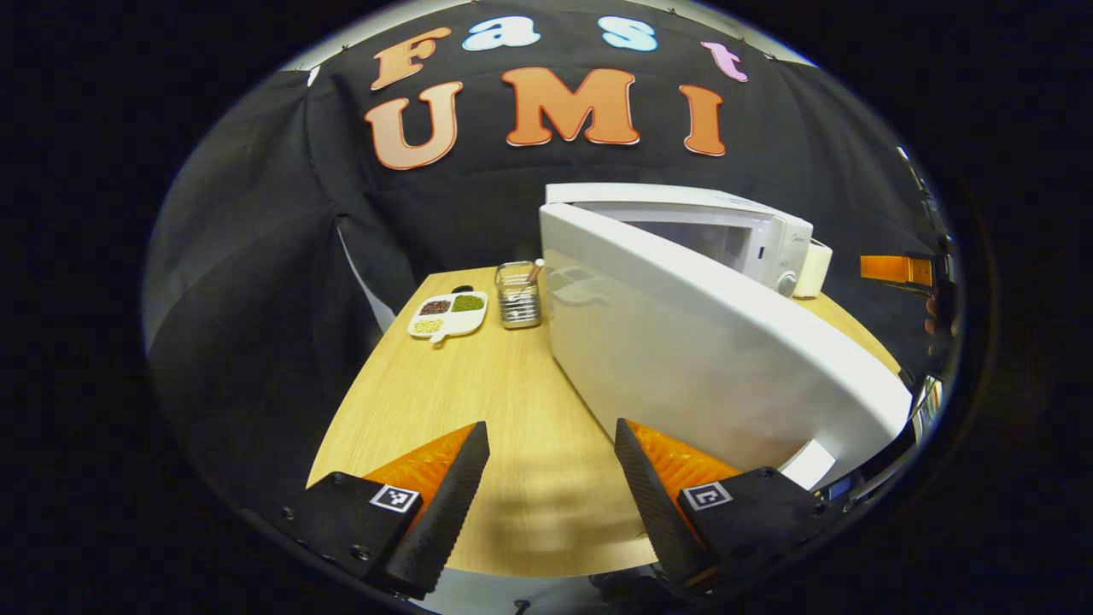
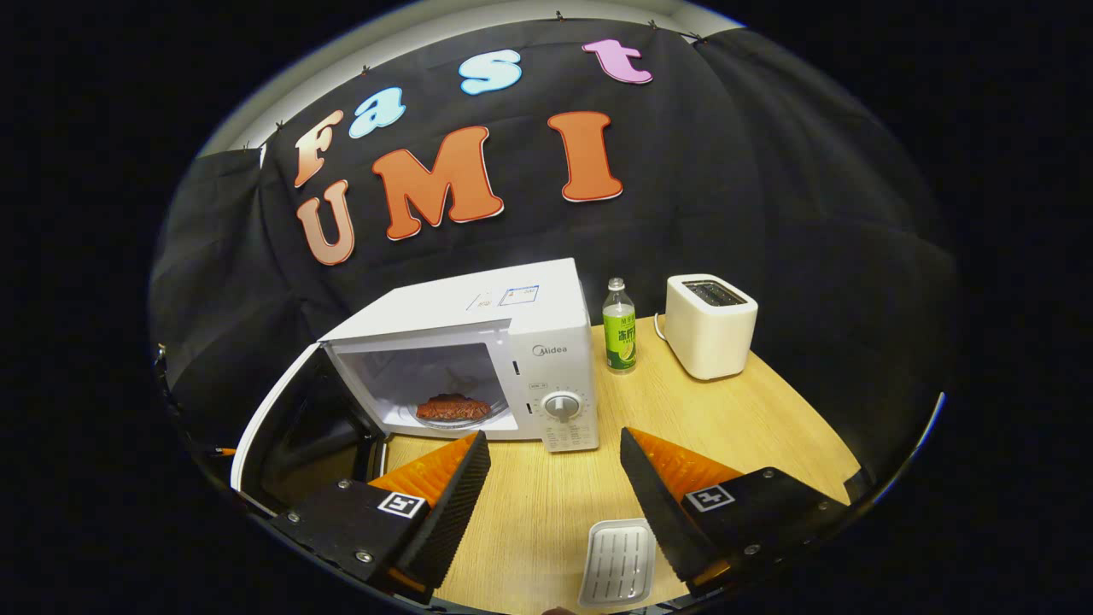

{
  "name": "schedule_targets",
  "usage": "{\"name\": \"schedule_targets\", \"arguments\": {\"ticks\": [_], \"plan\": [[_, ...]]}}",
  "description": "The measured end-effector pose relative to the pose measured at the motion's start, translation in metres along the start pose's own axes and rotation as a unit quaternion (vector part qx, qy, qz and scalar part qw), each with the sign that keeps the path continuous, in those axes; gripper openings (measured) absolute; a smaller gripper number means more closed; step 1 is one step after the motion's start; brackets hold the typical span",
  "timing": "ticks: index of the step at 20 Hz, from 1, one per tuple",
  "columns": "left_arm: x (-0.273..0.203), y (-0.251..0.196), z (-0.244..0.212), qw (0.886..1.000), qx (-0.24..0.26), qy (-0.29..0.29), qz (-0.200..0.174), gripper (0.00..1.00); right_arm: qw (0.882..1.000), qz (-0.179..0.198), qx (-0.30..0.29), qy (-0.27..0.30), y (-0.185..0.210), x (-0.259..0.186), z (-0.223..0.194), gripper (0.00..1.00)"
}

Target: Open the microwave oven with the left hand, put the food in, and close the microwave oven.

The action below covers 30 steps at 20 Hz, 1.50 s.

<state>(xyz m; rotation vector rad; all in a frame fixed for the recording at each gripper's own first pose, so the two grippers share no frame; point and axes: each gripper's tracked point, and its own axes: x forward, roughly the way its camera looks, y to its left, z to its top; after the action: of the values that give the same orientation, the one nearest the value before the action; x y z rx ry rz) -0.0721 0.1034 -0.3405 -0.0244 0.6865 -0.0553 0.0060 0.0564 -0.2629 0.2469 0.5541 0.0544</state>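
The microwave oven is standing toward the back of the table with its door swung wide open, and the food, a reddish-brown piece on the glass plate inside the cavity, is already sitting in place. So the loading step looks finished, and closing the door is the step in hand.

The left hand-held gripper is hovering over the table's near edge with its jaws spread wide and nothing between them; the outer face of the open door is lying just beside its right finger, not touching as far as I can tell. The right hand-held gripper is also standing wide open and empty, back from the oven's front, above an empty white tray at the near edge of the table.

Toward the far left corner, a divided dish of grains and a metal utensil holder are sitting clear of the door's swing. A green-labelled bottle and a white toaster are standing to the right of the oven.

The next move is probably calling for the left hand-held gripper to press on the door's outer face near its free edge and sweep it round to the oven front until it latches.
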Motion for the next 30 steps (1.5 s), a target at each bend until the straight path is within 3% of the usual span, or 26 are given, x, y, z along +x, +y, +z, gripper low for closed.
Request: {"name": "schedule_targets", "arguments": {"ticks": [11,16,20,23,24,30], "plan": [[0.023,-0.115,0.020,0.995,0.020,0.002,-0.094,0.93,0.998,-0.004,-0.041,-0.049,-0.040,-0.039,0.043,0.95],[0.042,-0.167,0.033,0.991,0.041,-0.006,-0.127,0.68,0.996,-0.015,-0.066,-0.065,-0.055,-0.053,0.060,0.95],[0.063,-0.195,0.037,0.992,0.058,0.010,-0.112,0.20,0.994,-0.022,-0.062,-0.083,-0.063,-0.061,0.077,0.95],[0.078,-0.215,0.042,0.990,0.057,0.018,-0.126,0.01,0.994,-0.027,-0.056,-0.094,-0.071,-0.068,0.087,0.95],[0.081,-0.221,0.048,0.990,0.053,0.017,-0.131,0.05,0.993,-0.029,-0.057,-0.097,-0.075,-0.070,0.088,0.95],[0.112,-0.237,0.091,0.992,0.070,-0.017,-0.107,0.05,0.993,-0.030,-0.053,-0.102,-0.090,-0.072,0.097,0.95]]}}
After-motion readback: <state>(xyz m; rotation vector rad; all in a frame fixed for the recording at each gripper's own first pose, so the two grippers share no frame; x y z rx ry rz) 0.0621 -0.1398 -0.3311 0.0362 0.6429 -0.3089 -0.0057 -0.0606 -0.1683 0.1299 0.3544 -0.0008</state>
